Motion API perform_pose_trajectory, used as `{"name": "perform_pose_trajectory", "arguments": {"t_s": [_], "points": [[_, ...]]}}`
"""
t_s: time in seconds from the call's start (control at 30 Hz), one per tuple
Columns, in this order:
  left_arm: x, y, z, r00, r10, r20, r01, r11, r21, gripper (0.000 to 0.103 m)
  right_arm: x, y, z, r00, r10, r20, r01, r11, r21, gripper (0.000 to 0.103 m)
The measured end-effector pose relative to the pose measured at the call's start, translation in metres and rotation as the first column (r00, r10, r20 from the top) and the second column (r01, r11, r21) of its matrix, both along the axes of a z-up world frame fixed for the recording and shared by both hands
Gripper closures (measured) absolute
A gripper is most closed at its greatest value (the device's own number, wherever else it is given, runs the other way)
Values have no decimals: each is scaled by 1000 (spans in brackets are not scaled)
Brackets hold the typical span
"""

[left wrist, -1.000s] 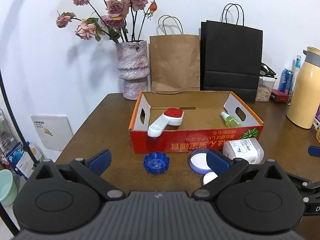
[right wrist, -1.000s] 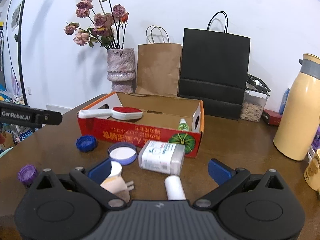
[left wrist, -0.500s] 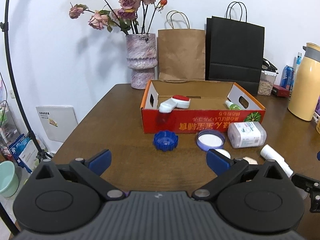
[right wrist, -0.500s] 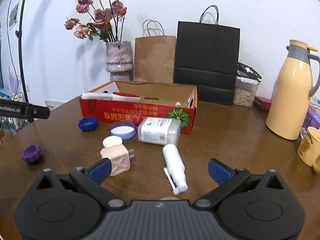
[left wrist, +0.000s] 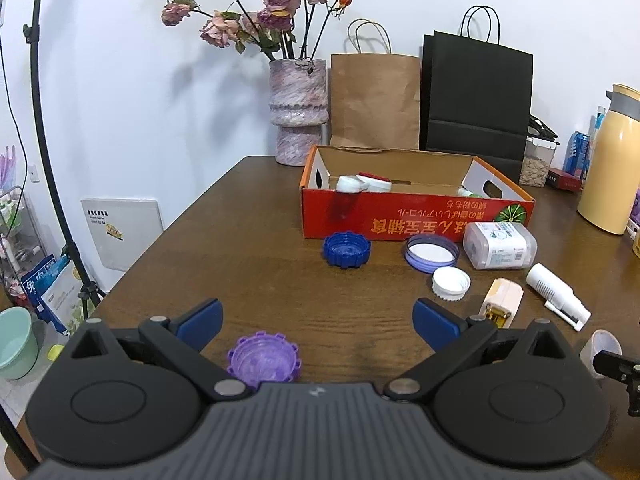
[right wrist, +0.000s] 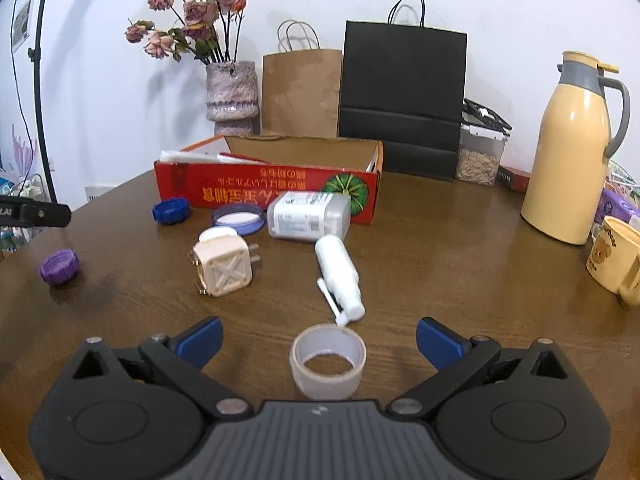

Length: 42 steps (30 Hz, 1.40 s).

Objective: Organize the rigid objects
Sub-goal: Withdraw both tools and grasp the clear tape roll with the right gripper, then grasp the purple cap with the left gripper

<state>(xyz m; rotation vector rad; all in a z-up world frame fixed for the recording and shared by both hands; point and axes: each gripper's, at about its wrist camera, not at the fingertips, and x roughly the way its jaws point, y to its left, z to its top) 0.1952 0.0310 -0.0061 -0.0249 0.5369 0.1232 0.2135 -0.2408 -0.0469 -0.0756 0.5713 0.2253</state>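
**Over the near table edge: both grippers pulled back, jaws spread**

On the brown wooden table (left wrist: 248,216), farther back than a second ago: red cardboard box (left wrist: 416,216) now small and far in both views, where earlier it filled the middle of the left wrist view. Newly in view since then: purple cap (left wrist: 264,362) just ahead of the left gripper (left wrist: 316,318), and roll of clear tape (right wrist: 327,362) between the blue pads of the right gripper (right wrist: 318,338), touching neither. Left gripper released, holding nothing. Right gripper likewise spread wide, empty.

Beyond the tape, white spray bottle (right wrist: 339,276) lying on its side, long axis running near to far, nozzle end toward the camera, base toward the box. Left of it, beige plug adapter (right wrist: 222,268), prongs pointing right. Farther off, clear plastic container (right wrist: 308,216) on its side against the box front, long axis left to right. Blue-rimmed lid (right wrist: 239,218), white cap (right wrist: 218,234) and blue cap (right wrist: 171,210) in a loose row left of the container. Inside the box, white brush with red head (left wrist: 362,184), handle end resting over the near-left wall.
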Motion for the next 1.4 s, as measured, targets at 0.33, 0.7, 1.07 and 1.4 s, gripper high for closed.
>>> {"name": "perform_pose_trajectory", "arguments": {"t_s": [0.33,0.7,1.07,1.4], "points": [[-17,12,-14,1000,2,9,-2,1000,-9,0,-2,-5,-16,999,-5,-44,4,1000,-9,1],[-19,23,-27,1000,14,-9,-15,1000,-14,0,12,-4,-23,996,2,-90,-1,1000,11,60],[-7,33,-38,999,28,-46,-28,1000,-5,0,11,-3,-15,999,1,-34,1,999,37,61],[14,41,-50,993,64,-97,-64,998,-2,0,12,2,-7,1000,-4,16,4,999,38,61]]}}
